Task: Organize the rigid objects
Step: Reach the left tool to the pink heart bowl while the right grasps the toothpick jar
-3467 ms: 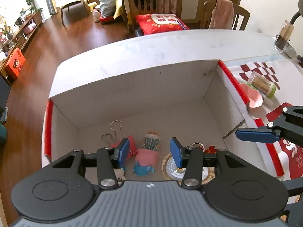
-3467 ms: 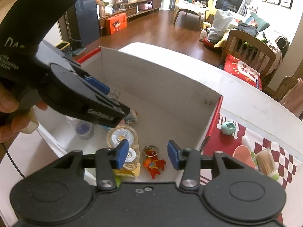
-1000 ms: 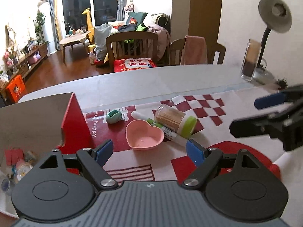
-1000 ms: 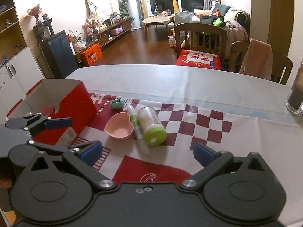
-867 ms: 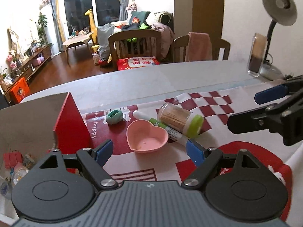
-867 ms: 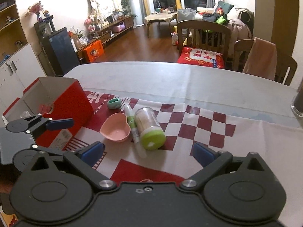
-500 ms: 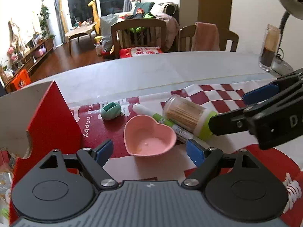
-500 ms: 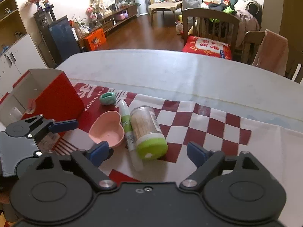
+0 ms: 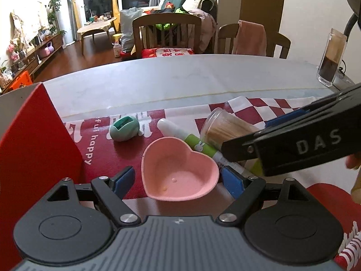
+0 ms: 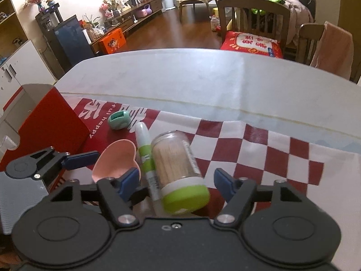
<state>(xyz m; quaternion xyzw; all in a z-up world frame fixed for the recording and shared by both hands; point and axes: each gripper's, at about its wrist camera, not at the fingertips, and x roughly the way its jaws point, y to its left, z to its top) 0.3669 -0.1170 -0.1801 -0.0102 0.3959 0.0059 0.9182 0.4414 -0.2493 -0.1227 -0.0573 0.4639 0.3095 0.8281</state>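
Note:
A pink heart-shaped bowl [image 9: 180, 174] sits on the red-and-white cloth, between the fingers of my left gripper [image 9: 178, 181]. That gripper is open, and its pads stand just off the bowl's rim. A clear toothpick jar with a green cap [image 10: 177, 160] lies on its side beside a white-and-green marker [image 10: 145, 151]. Both lie between the fingers of my right gripper [image 10: 176, 180], whose jaws are closing without touching them. In the left wrist view the right gripper [image 9: 252, 133] reaches over the jar [image 9: 225, 127]. A small teal object [image 9: 123, 131] lies farther back.
The red cardboard box [image 9: 38, 140] stands at the left, close to the bowl. A tall glass jar [image 9: 331, 58] stands at the far right by a lamp. Two wooden chairs [image 9: 167, 33] stand behind the white table [image 9: 180, 76]. A person's fingers [image 9: 354, 160] hold the right gripper.
Both grippers left the box and have dropped toward the cloth. The bowl now sits between the left fingers. The right jaws have narrowed around the jar and marker.

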